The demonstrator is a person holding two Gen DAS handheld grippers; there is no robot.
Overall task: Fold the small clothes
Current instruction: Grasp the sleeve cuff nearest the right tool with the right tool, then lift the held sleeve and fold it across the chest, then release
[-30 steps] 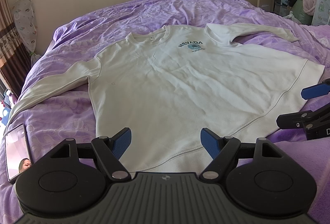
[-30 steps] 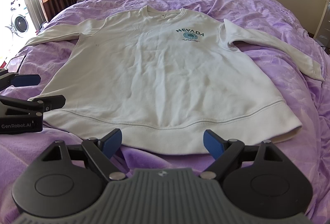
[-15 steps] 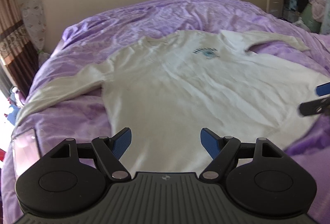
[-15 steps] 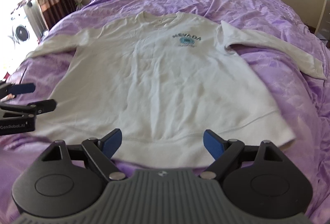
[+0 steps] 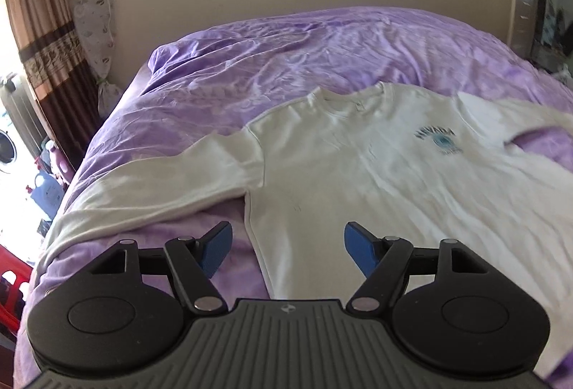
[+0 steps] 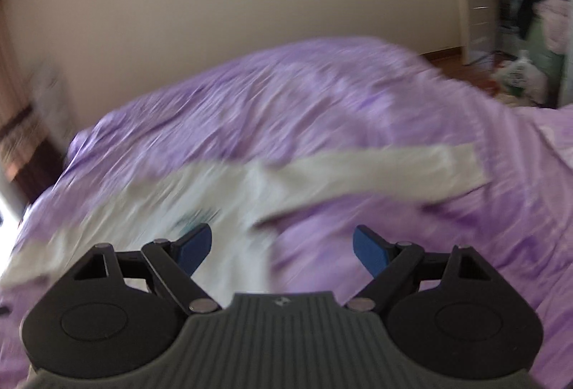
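A white long-sleeved sweatshirt with a teal chest print lies flat, front up, on the purple bed cover. My left gripper hovers over the shirt's left side seam, below the left sleeve. Its jaws stand wide and are closing slightly, with nothing pinched between them. In the blurred right wrist view my right gripper is open above the shirt's right side, near the armpit. The right sleeve stretches out to the right ahead of it.
Brown curtains and a wrapped bundle stand at the left wall. A washing machine shows at the far left. A doorway with clothes and bags lies beyond the bed's right side.
Both grippers have left the hem. The left one swung toward the left sleeve and side seam. The right one swung fast toward the right sleeve, blurring its view. Neither shows in the other's view now.
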